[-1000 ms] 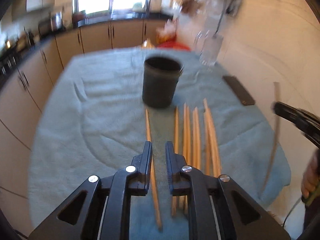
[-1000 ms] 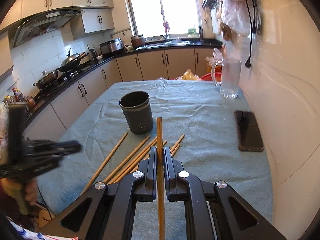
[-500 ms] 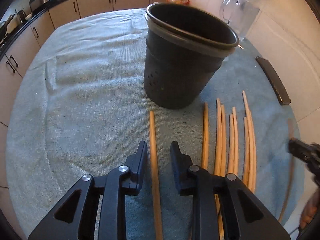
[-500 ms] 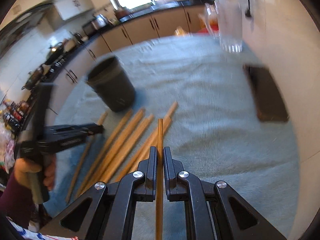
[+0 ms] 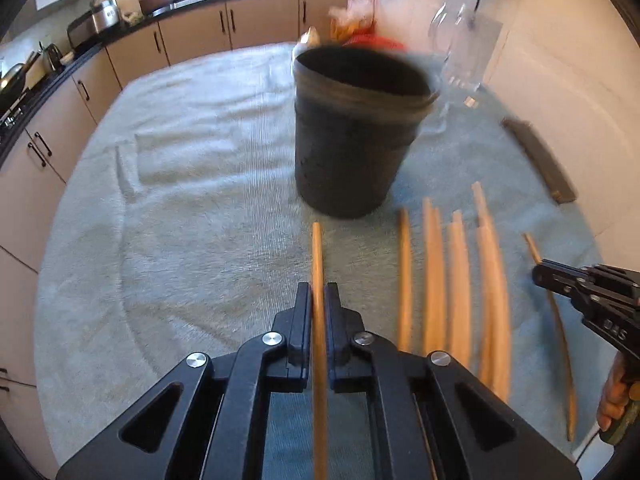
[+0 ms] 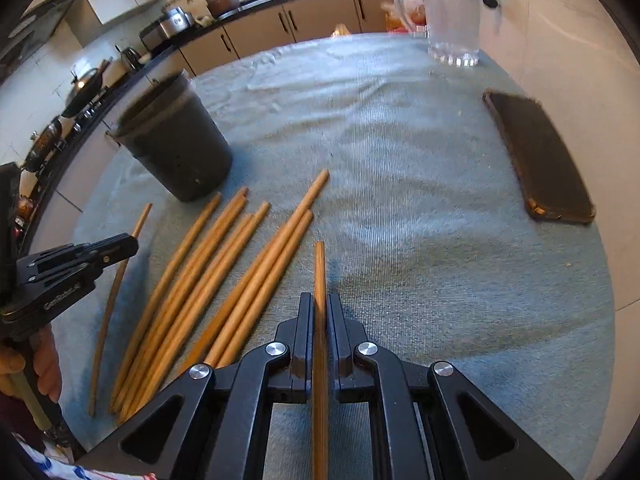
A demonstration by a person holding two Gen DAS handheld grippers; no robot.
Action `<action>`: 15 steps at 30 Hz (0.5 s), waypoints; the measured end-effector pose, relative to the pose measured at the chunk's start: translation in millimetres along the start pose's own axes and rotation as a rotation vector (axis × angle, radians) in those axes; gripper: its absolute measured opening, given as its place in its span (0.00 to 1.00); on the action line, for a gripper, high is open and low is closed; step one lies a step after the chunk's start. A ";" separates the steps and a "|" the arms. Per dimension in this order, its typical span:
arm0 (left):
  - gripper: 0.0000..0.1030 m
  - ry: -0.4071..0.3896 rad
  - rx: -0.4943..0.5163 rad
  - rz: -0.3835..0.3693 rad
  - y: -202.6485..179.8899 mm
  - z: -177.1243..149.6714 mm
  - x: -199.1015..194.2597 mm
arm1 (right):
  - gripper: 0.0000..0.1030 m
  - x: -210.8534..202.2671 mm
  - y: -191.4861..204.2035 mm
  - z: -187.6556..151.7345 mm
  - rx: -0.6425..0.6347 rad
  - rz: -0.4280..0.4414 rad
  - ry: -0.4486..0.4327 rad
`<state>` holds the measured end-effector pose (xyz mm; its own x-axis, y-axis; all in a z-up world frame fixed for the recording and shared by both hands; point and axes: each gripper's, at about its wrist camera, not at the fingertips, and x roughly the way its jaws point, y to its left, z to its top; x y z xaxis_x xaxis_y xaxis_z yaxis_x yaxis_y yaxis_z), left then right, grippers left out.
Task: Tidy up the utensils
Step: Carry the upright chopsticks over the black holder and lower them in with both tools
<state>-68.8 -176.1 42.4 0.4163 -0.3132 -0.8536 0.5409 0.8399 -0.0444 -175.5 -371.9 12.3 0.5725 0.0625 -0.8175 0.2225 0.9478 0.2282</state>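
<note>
Chopsticks are filling this table, so starting at the left: the dark holder cup [image 6: 176,140] is standing upright on the blue-grey towel [image 6: 400,160], just beyond the tips of the loose wooden sticks. The left gripper [image 5: 319,300] is pinching the leftmost chopstick [image 5: 317,256], jaws having just been closing onto it, gripping partway along with the tip aiming at the cup's foot. Moving right, the bundle of loose chopsticks [image 6: 224,272] is lying fanned side by side on the cloth. Further right, the right gripper [image 6: 320,308] is clamping its own chopstick [image 6: 319,268], jaws pressed tight. These sticks are looking light, stiff and smooth; I'd judge a thin round shaft is prone to swivelling, so gripping near the middle is helping. A phone [image 6: 536,160] is lying far right.
</note>
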 end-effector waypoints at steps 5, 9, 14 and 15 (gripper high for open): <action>0.05 -0.159 0.013 -0.033 -1.2 -15.2 -69.6 | 0.06 -55.0 16.1 -6.4 -0.062 -0.007 -0.147; 0.05 -0.275 0.006 -0.070 -2.5 -30.4 -121.7 | 0.06 -103.8 32.2 -15.9 -0.104 0.022 -0.269; 0.06 -0.384 0.005 -0.083 -4.8 -48.6 -165.8 | 0.06 -140.7 52.0 -26.0 -0.144 0.055 -0.358; 0.06 -0.398 0.007 -0.082 -5.9 -52.3 -170.8 | 0.06 -147.2 56.6 -27.5 -0.156 0.062 -0.373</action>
<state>-181.4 -104.3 161.3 0.6214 -0.5272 -0.5795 0.5884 0.8025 -0.0990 -268.9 -318.8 131.0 0.8343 0.0310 -0.5504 0.0725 0.9836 0.1653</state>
